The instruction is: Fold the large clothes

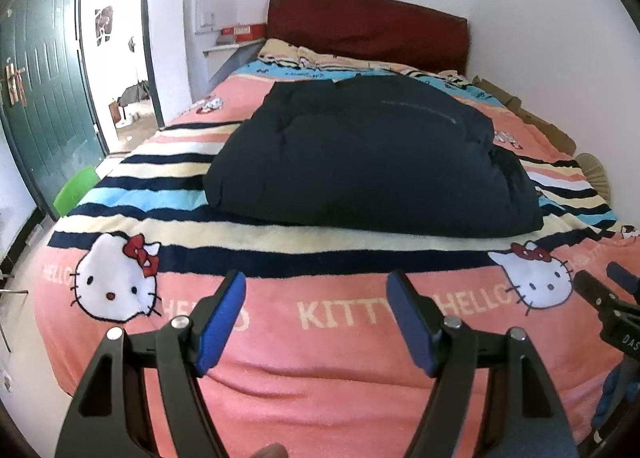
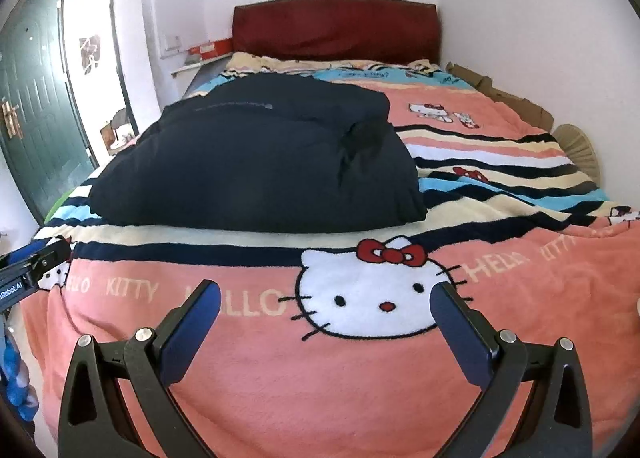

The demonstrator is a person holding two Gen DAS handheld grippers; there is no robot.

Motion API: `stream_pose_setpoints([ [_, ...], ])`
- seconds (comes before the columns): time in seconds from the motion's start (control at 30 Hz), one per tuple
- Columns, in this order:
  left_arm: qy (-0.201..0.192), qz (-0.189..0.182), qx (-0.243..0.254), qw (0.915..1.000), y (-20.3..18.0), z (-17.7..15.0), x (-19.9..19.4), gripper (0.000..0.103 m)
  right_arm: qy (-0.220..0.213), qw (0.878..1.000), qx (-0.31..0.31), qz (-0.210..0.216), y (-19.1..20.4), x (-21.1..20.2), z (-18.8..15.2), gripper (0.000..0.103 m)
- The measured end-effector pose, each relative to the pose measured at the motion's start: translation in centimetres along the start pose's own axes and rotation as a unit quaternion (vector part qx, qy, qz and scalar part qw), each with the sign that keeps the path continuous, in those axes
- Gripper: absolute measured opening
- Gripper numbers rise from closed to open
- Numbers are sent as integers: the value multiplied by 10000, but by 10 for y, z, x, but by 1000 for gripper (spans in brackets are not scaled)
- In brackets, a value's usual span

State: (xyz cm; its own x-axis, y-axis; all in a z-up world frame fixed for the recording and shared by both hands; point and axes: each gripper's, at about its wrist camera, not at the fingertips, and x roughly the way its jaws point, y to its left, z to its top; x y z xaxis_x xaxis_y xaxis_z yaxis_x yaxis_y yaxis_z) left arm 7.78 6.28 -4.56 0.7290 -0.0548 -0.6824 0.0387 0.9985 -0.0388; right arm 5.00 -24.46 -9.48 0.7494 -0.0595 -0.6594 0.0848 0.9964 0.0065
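A large dark navy padded jacket (image 1: 360,154) lies folded in a thick bundle in the middle of the bed; it also shows in the right wrist view (image 2: 256,166). My left gripper (image 1: 316,282) is open and empty, held over the pink foot end of the blanket, well short of the jacket. My right gripper (image 2: 326,290) is open and empty too, over a Hello Kitty face, also short of the jacket. The right gripper's tips show at the right edge of the left wrist view (image 1: 604,278). The left gripper shows at the left edge of the right wrist view (image 2: 36,258).
The bed carries a pink striped Hello Kitty blanket (image 1: 344,338) and has a dark red headboard (image 1: 368,30). White walls run behind and to the right. A green door (image 1: 40,98) and an open doorway stand left. Cardboard (image 2: 504,94) lines the bed's right edge.
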Motion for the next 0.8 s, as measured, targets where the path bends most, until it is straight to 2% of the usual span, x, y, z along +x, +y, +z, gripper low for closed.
stream_pose_setpoints([
  [0.4,-108,-8,143,9998,-4,-9,-3,71,-270,9996,-56,7,3,-9,0,103],
  [0.8,-195,74,167,9996,-3,-12,-3,71,-235,9997,-68,22,4,-5,-2,103],
])
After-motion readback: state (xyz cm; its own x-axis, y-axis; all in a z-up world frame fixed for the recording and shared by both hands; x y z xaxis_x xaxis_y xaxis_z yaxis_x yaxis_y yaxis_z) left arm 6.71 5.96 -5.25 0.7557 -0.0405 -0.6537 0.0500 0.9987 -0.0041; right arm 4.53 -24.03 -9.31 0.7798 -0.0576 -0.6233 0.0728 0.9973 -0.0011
